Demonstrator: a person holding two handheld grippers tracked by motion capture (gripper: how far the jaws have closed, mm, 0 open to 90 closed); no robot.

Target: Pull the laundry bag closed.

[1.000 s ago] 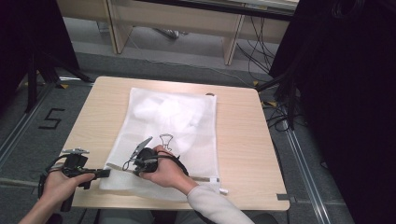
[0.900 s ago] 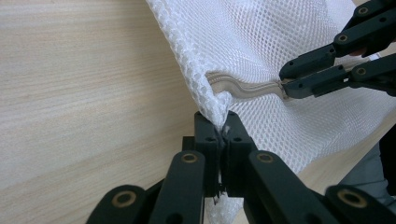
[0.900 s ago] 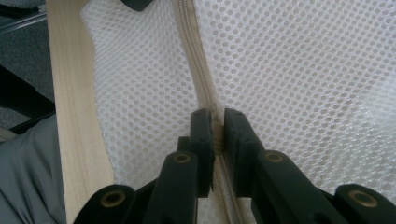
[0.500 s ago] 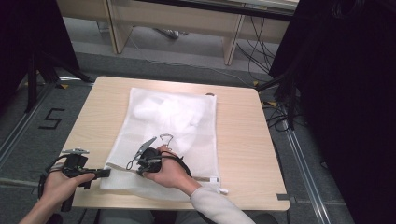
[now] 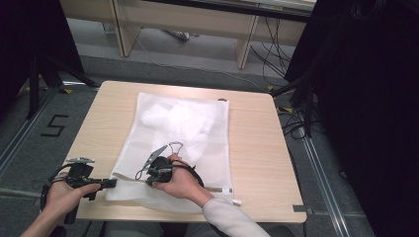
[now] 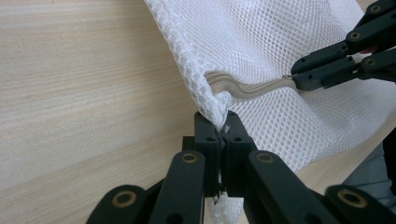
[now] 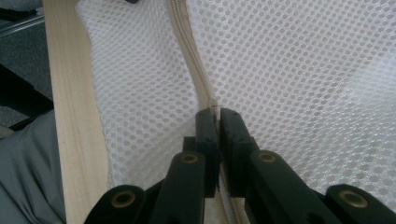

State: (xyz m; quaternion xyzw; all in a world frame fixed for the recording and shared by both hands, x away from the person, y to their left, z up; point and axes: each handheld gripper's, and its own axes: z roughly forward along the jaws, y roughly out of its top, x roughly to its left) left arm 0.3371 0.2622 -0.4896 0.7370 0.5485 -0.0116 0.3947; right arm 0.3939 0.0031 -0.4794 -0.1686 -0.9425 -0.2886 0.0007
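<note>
A white mesh laundry bag (image 5: pixel 183 128) lies flat on the wooden table (image 5: pixel 252 143), with something white (image 5: pixel 168 116) inside it. Its beige zipper (image 6: pixel 252 86) runs along the near edge. My left gripper (image 6: pixel 223 122) is shut on the bag's near left corner, at the table's front left (image 5: pixel 112 183). My right gripper (image 7: pixel 217 114) has just been closing, and its jaws now pinch the zipper pull on the zipper (image 7: pixel 187 42). From the left gripper view, the right gripper (image 6: pixel 299 79) meets the zipper a short way along from the corner. In the high view the right gripper (image 5: pixel 139 176) points left.
The bag's near edge lies close to the table's front edge (image 5: pixel 197 216). Bare wood runs down the table's left side (image 5: pixel 99 133) and its right. A floor mark "5" (image 5: pixel 54 126) and black stand legs (image 5: pixel 44 74) are at the left, with cables (image 5: pixel 291 118) at the right.
</note>
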